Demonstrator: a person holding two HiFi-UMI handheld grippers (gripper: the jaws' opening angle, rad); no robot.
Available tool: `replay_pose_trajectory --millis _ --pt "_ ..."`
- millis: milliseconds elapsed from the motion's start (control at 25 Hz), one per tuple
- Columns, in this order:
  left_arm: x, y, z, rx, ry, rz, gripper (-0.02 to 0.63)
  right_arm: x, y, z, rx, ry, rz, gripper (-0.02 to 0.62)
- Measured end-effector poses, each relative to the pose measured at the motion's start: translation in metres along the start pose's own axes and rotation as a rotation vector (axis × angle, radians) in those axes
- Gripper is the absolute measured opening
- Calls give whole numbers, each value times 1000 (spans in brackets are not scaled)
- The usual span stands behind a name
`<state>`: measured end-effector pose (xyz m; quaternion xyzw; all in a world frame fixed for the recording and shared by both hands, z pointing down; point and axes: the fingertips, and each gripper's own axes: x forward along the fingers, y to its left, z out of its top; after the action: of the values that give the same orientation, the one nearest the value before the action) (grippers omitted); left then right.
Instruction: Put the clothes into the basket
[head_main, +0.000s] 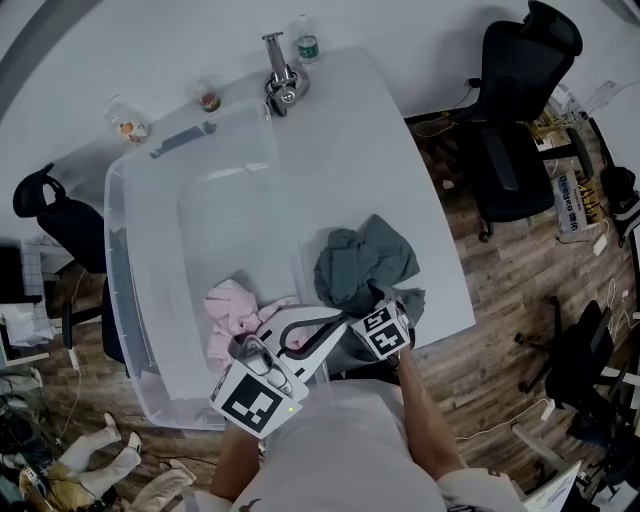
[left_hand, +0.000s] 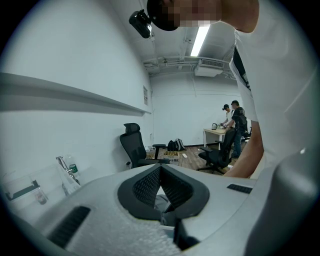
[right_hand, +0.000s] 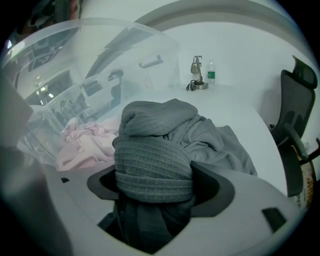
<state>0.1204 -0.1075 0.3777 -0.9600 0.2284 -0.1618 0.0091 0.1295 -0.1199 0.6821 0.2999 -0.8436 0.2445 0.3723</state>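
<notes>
A grey knit garment (head_main: 365, 262) lies bunched on the white table (head_main: 350, 140), just right of the clear plastic basket (head_main: 115, 260). My right gripper (head_main: 388, 312) is at its near edge, shut on a thick fold of the grey garment (right_hand: 155, 165), which fills the gap between the jaws of the right gripper (right_hand: 155, 187). A pink garment (head_main: 232, 310) lies inside the basket at its near end and shows through the basket wall (right_hand: 100, 65) as pink cloth (right_hand: 87, 142). My left gripper (head_main: 325, 325) hovers by the basket's near right corner. Its jaws meet at the tip of the left gripper (left_hand: 160, 172), empty.
A metal tap stand (head_main: 280, 80), a bottle (head_main: 305, 40) and two small jars (head_main: 208, 98) stand at the table's far edge. Black office chairs (head_main: 520, 110) stand to the right and left (head_main: 50, 210). Two people (left_hand: 235, 120) stand far across the room.
</notes>
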Motion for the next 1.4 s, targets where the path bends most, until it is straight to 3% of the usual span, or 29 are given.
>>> replay_pose_trajectory --millis 600,1400 --pt "-9 0 3 8 -21 19 5 -72 0 54 42 -209 -8 377" --pt "-39 7 18 28 -78 106 5 -169 18 143 -41 -452 -3 377"
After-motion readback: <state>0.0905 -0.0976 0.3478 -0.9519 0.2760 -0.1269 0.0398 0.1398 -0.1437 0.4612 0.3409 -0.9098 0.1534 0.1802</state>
